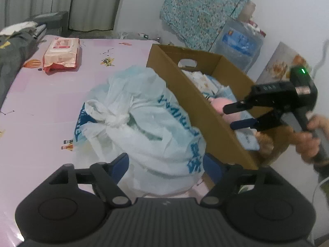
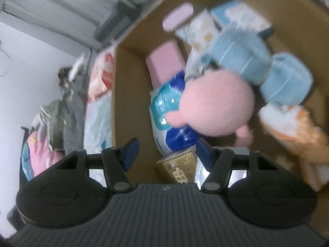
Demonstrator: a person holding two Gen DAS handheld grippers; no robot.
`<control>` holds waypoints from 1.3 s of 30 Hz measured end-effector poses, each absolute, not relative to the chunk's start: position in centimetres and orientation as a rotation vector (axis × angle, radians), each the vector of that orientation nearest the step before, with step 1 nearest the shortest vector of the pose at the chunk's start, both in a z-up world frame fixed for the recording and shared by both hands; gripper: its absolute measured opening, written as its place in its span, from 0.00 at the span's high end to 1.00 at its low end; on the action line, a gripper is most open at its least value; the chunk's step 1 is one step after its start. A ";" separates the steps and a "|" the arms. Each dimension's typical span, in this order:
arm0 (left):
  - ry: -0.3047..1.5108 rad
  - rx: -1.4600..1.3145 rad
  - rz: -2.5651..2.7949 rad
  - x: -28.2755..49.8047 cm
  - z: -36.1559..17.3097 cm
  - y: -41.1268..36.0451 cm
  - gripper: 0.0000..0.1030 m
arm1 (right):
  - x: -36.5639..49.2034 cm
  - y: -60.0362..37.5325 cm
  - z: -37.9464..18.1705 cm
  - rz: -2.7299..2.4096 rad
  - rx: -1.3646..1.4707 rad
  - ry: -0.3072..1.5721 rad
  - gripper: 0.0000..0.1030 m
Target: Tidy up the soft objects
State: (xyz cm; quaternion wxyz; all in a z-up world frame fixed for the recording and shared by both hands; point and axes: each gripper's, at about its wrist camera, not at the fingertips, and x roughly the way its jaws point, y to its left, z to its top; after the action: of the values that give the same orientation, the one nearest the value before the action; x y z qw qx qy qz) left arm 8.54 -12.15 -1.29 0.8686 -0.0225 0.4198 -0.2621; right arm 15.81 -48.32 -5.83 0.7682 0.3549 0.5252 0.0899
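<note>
A crumpled white plastic bag (image 1: pixel 148 119) with blue print lies on the pink sheet, against the side of a cardboard box (image 1: pixel 197 103). My left gripper (image 1: pixel 166 164) is open, and the near end of the bag bulges between its blue pads. Over the box hangs my right gripper (image 1: pixel 228 117), open, with nothing between its fingers. Seen from the right wrist, the right gripper (image 2: pixel 167 154) points down into the box (image 2: pixel 131 94). Inside are a pink plush (image 2: pixel 218 107), blue rolled soft pieces (image 2: pixel 240 57), an orange and white plush (image 2: pixel 298 131), a blue and white pack (image 2: pixel 164 107) and a gold packet (image 2: pixel 176 166).
A red and pink wipes pack (image 1: pixel 61 54) lies at the far left of the bed. Grey clothing (image 1: pixel 12 49) is piled along the left edge. A blue patterned cloth (image 1: pixel 203 10) and a water jug (image 1: pixel 240 43) stand by the wall behind the box. A hand (image 1: pixel 308 140) holds the right gripper's handle.
</note>
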 end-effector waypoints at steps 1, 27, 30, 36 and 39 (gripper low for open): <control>0.874 -0.036 -0.548 8.2 -1.4 -12.2 0.20 | 16.1 -47.9 -6.2 0.193 0.762 1.164 0.44; 0.768 0.117 -0.376 4.1 0.9 -12.1 0.00 | 3.6 -42.8 3.5 0.144 0.426 0.726 0.13; 0.778 0.130 -0.336 3.7 1.1 -12.0 0.00 | 1.5 -41.8 4.0 0.086 0.390 0.707 0.01; 0.816 0.165 -0.246 3.9 1.7 -12.4 0.00 | -1.3 -40.2 3.9 -0.062 0.312 0.674 0.01; 0.826 0.163 -0.225 4.0 1.6 -12.7 0.00 | -2.4 -39.6 3.5 -0.159 0.259 0.685 0.01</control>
State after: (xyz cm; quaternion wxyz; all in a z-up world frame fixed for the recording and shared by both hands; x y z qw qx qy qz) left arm 3.98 -12.70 1.59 0.9065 0.0790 0.4001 -0.1088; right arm -2.40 -39.62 3.50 0.9307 0.1263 0.3344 -0.0775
